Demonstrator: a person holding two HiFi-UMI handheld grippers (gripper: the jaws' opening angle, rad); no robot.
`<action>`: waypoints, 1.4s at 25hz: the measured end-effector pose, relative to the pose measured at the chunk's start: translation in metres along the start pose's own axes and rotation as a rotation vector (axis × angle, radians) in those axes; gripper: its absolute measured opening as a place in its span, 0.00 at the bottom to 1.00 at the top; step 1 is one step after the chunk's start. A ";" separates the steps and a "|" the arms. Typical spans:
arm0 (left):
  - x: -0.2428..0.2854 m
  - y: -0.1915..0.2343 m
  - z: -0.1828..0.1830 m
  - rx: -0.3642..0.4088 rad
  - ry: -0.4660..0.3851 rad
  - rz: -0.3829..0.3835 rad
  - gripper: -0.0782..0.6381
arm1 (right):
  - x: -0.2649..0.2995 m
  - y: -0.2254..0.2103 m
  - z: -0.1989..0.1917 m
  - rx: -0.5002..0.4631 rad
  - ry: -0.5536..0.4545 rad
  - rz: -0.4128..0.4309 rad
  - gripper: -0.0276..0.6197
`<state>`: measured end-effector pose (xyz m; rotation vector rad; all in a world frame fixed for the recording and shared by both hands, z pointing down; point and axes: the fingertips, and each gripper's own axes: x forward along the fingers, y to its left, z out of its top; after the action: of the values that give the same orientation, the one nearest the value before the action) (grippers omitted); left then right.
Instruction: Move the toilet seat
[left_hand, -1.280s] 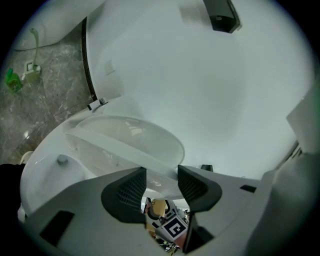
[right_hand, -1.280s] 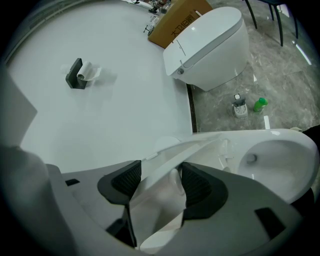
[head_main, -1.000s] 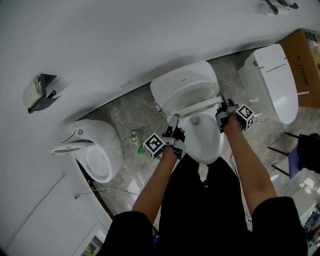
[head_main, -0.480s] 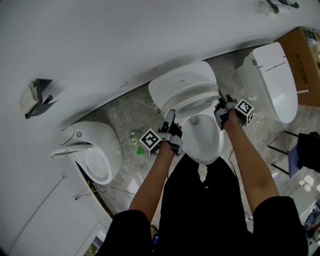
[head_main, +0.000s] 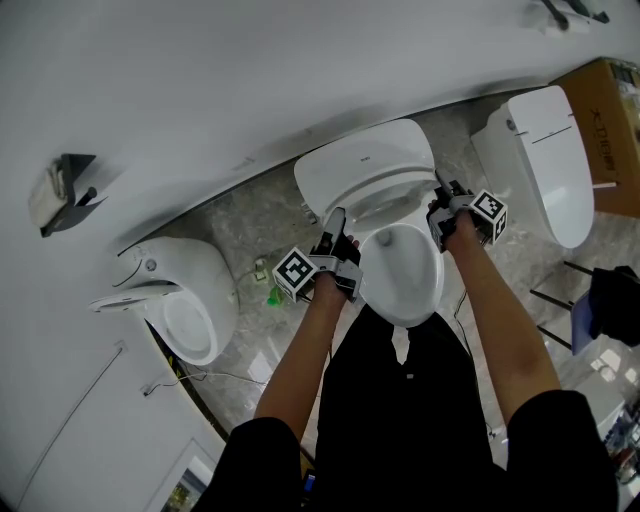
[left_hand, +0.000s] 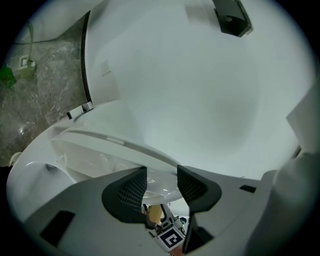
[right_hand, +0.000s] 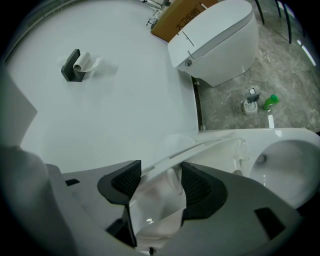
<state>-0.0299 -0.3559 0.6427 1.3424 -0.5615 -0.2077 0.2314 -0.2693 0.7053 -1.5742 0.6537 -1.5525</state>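
A white toilet (head_main: 405, 285) stands against the wall below me, with its lid (head_main: 365, 160) tipped up at the back. The white toilet seat (head_main: 392, 195) is lifted off the bowl and slants up near the lid. My left gripper (head_main: 337, 218) is shut on the seat's left side. In the left gripper view the seat's edge (left_hand: 100, 142) runs between the jaws of that gripper (left_hand: 161, 179). My right gripper (head_main: 438, 195) is shut on the seat's right side. The right gripper view shows the seat (right_hand: 210, 145) passing between that gripper's (right_hand: 161, 180) dark pads, above the bowl (right_hand: 285, 160).
A second toilet (head_main: 185, 300) with its seat up stands to the left, and a third with a closed lid (head_main: 545, 160) to the right. A cardboard box (head_main: 610, 130) sits beyond it. A green bottle (head_main: 273, 296) lies on the grey floor. A paper holder (head_main: 65, 180) hangs on the wall.
Both grippers have moved toward the wall with the seat between them. The seat has swung up, closer to the raised lid.
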 end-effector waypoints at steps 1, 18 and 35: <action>0.001 0.001 0.001 0.003 0.000 0.003 0.39 | 0.001 0.000 0.000 -0.001 0.002 0.001 0.44; 0.000 -0.001 0.002 -0.016 0.010 -0.040 0.39 | -0.002 -0.001 0.000 0.067 0.023 -0.035 0.44; -0.060 -0.097 -0.016 0.045 -0.026 -0.225 0.39 | -0.087 0.048 -0.020 -0.081 0.164 0.043 0.44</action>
<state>-0.0564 -0.3376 0.5327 1.4486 -0.4379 -0.3982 0.2109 -0.2278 0.6154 -1.4916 0.8446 -1.6527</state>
